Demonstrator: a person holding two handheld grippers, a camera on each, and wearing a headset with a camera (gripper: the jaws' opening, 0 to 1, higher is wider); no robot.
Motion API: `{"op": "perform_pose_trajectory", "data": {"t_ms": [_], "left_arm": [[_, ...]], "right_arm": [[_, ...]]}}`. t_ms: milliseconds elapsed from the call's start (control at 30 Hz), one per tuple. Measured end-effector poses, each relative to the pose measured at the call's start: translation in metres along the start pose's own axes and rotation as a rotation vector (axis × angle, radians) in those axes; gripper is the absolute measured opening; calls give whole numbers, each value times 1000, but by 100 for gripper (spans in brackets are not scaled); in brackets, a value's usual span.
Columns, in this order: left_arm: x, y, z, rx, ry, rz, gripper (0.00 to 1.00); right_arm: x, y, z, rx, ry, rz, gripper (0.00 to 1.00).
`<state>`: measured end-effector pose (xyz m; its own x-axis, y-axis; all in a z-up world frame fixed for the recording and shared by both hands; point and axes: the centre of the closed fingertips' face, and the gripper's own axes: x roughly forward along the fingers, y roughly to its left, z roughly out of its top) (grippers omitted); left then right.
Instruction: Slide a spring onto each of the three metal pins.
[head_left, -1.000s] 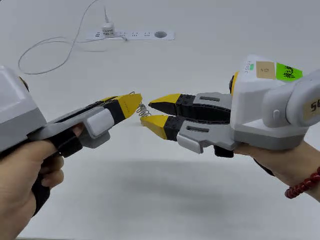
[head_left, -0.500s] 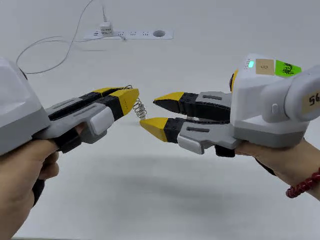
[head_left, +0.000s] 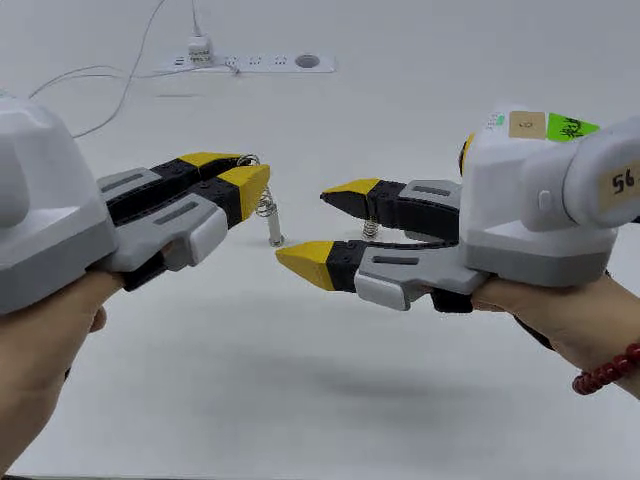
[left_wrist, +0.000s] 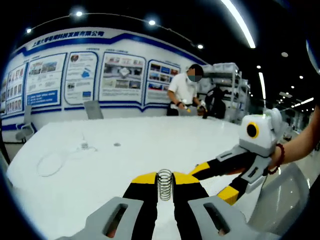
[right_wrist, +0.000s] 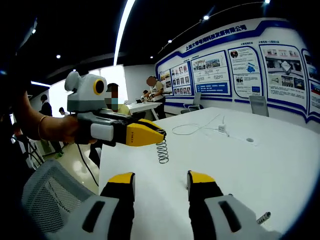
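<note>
Left gripper (head_left: 252, 175) pinches a spring (head_left: 265, 204) at its tips, near an upright metal pin (head_left: 275, 230); right gripper (head_left: 303, 224) faces it, jaws spread, empty.

Bright overhead strip lighting, soft shadows, fisheye-warped edges.

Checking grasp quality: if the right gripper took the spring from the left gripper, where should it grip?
Probably the free lower coils of the spring, squeezed sideways across its axis: the left gripper pinches the top, the rest hangs clear.
</note>
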<state>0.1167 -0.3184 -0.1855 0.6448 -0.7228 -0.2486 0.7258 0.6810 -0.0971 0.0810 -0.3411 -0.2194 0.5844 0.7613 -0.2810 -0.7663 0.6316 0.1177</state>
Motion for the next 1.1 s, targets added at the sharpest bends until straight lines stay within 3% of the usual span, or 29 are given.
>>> {"op": "perform_pose_trajectory", "data": {"t_ms": [367, 600, 1100], "left_arm": [[17, 7, -3, 26, -25, 3, 10], [29, 13, -2, 51, -51, 9, 10], [48, 26, -22, 78, -26, 34, 10]], "right_arm": [[-13, -12, -9, 51, 21, -54, 54], [-21, -19, -12, 67, 21, -80, 56], [-35, -31, -21, 83, 38, -120, 56]]}}
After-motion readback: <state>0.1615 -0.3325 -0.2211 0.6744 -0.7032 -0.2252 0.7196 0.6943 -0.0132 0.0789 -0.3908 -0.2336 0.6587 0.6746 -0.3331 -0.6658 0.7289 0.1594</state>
